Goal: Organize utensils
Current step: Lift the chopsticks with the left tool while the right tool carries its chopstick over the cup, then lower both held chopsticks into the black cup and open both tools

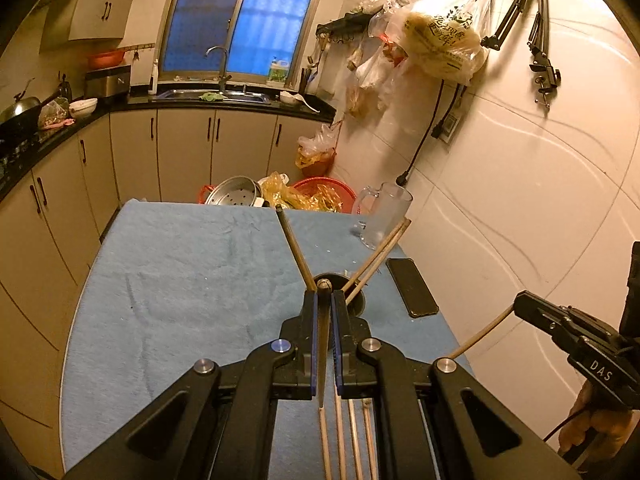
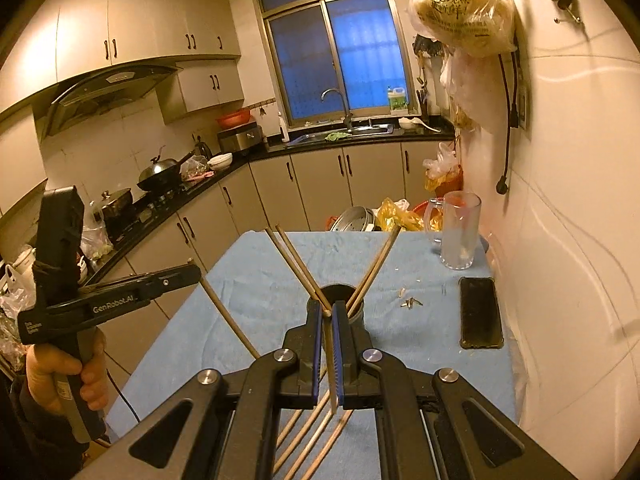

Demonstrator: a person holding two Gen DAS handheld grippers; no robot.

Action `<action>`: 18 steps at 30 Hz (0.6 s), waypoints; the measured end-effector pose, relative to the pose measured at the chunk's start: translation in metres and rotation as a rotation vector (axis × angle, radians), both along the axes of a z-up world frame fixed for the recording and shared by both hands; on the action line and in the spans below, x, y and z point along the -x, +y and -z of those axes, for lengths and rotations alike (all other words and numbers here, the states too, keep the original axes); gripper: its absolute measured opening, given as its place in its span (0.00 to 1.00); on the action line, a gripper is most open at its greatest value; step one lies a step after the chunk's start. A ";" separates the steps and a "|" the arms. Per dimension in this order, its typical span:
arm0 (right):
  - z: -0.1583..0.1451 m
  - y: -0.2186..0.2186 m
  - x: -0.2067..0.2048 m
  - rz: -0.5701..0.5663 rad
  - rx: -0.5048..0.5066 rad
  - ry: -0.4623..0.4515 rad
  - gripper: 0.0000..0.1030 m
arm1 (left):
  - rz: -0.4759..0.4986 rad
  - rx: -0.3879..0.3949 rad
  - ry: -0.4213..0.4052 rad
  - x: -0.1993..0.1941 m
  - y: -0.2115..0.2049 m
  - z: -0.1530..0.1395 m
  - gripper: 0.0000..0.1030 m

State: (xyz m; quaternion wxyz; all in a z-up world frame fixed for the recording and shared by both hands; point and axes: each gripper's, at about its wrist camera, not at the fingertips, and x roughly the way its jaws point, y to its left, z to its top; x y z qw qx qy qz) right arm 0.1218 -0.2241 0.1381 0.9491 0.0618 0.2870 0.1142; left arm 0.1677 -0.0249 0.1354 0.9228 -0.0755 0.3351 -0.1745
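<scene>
A dark round utensil holder point(image 1: 356, 300) point(image 2: 340, 300) stands on the blue cloth with several chopsticks point(image 1: 294, 246) point(image 2: 294, 260) leaning out of it. My left gripper point(image 1: 324, 292) is shut on one chopstick point(image 1: 323, 344), its tip just above the holder. My right gripper point(image 2: 326, 314) is shut on another chopstick point(image 2: 329, 340), also at the holder's rim. Each gripper shows in the other's view: the right one point(image 1: 520, 306) and the left one point(image 2: 196, 274), each with its chopstick. Several loose chopsticks point(image 1: 352, 436) point(image 2: 316, 436) lie on the cloth under the grippers.
A black phone point(image 1: 412, 288) point(image 2: 480, 312) lies right of the holder. A glass mug point(image 1: 386, 216) point(image 2: 458, 232) stands at the far right corner by the tiled wall. Small scraps point(image 2: 410, 300) lie on the blue-covered table point(image 1: 180, 280). Pots and baskets sit beyond the far edge.
</scene>
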 end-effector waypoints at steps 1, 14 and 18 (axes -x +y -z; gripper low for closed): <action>-0.001 0.000 0.000 0.001 0.001 -0.002 0.06 | -0.002 -0.003 -0.003 0.000 0.000 0.000 0.06; -0.013 0.002 -0.008 -0.005 0.015 -0.017 0.06 | -0.070 -0.119 -0.095 0.008 -0.006 -0.012 0.06; -0.021 0.002 -0.013 -0.001 0.024 -0.031 0.06 | -0.088 -0.163 -0.132 0.009 -0.009 -0.017 0.06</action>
